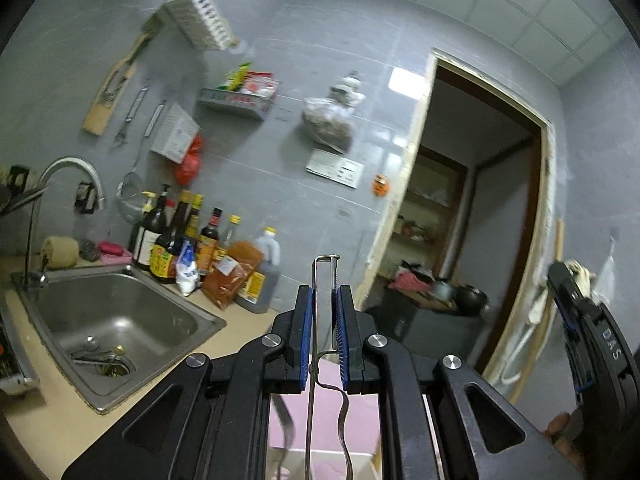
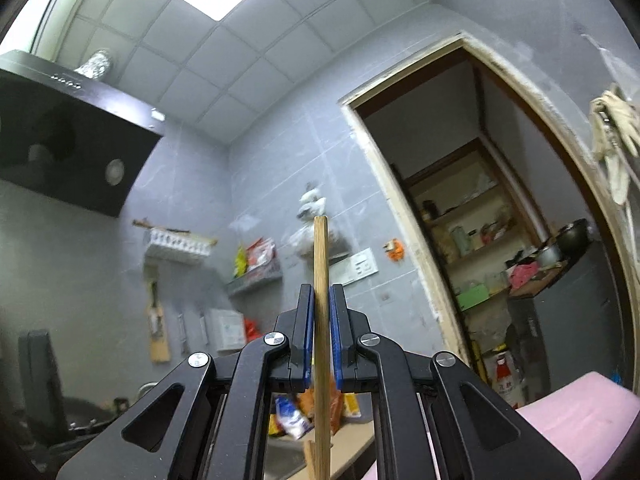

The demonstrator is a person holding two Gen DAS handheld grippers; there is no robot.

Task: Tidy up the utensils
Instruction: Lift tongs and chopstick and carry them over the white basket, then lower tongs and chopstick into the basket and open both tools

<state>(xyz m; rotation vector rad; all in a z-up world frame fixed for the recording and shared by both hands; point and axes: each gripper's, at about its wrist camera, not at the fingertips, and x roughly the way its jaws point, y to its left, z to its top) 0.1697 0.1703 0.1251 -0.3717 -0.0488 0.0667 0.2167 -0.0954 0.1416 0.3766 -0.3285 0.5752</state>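
My left gripper (image 1: 324,292) is shut on a thin metal peeler (image 1: 325,264). Its wire frame stands upright between the blue pads (image 1: 306,320) and its wavy handle hangs below them. In the right wrist view my right gripper (image 2: 320,292) is shut on a wooden stick (image 2: 320,248), which rises straight up past the fingertips and runs down out of the frame. Both grippers are raised in the air above the counter. The right gripper (image 1: 560,280) also shows side-on at the right edge of the left wrist view, with a hand behind it.
A steel sink (image 1: 116,320) with a curved tap lies at lower left, with sauce bottles (image 1: 192,240) beside it on the counter. Racks and hanging tools (image 1: 200,20) line the grey wall. A doorway (image 1: 460,208) opens right. A range hood (image 2: 68,140) hangs left. A pink surface (image 2: 580,420) lies below.
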